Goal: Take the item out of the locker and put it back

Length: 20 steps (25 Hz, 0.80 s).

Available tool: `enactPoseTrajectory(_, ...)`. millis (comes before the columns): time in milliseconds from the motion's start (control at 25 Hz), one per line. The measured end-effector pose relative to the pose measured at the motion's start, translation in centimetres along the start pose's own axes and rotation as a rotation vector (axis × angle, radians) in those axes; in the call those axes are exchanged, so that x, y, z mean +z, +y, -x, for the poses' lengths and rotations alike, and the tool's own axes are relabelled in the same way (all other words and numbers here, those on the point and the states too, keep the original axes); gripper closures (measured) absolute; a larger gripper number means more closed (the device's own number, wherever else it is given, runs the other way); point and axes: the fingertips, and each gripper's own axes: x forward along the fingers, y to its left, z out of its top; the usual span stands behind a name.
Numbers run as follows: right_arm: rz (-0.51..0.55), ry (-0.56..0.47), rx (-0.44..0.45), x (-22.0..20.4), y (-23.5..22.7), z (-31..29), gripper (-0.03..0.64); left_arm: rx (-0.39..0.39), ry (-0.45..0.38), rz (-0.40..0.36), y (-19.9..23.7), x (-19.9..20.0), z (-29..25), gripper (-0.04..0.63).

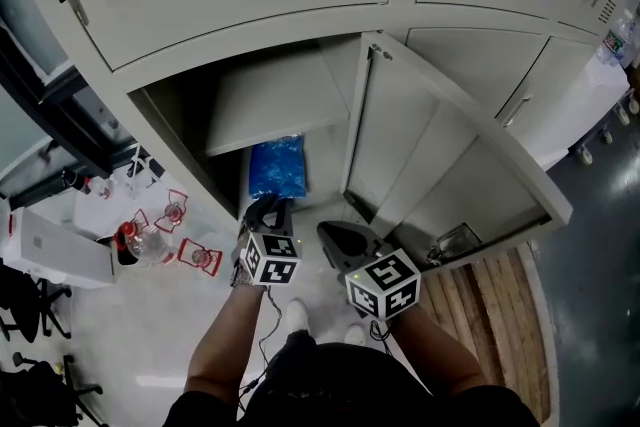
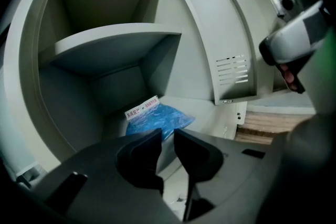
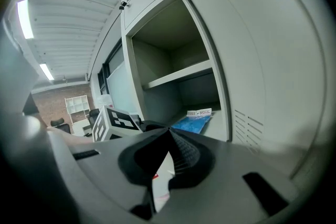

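Locker (image 1: 300, 15): lower compartment is open, with the door (image 1: 440, 150) swung out to the right.
Blue bag (image 1: 277, 167) lies flat on the compartment floor under the shelf (image 1: 270, 100), set back from the front edge. The white label strip (image 2: 142, 108) is on its far end. Nothing is touching the bag.
Left gripper (image 1: 265, 207) is at the front edge of the opening and points down into the compartment at the bag. Jaws are a narrow gap apart with nothing between them. In the left gripper view the bag (image 2: 157, 118) sits just beyond the tips (image 2: 168, 136), clear of them.
Right gripper (image 1: 335, 235) is just right of the left one, in front of the door's inner face. Its jaw tips (image 3: 169, 131) meet and it holds nothing. Its view shows the bag (image 3: 193, 122) on the compartment floor and the left gripper's marker cube (image 3: 118, 122).
A wooden pallet (image 1: 490, 305) lies under the door, and bottles (image 1: 145, 240) are on the floor to the left of the locker.
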Motion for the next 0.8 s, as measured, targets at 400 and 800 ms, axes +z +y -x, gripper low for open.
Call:
enactPoseTrajectory(400, 0.000, -0.004, -0.002, -0.2, 0.0, 1.1, 0.617, -0.022, -0.015, 0.066, -0.9, 0.1, 0.6, 0.436)
enactPoseTrajectory(800, 0.050, -0.001, 0.047, -0.4, 0.7, 2.2, 0.617, 0.003, -0.045, 0.157, -1.5, 1.0, 3.4, 0.437)
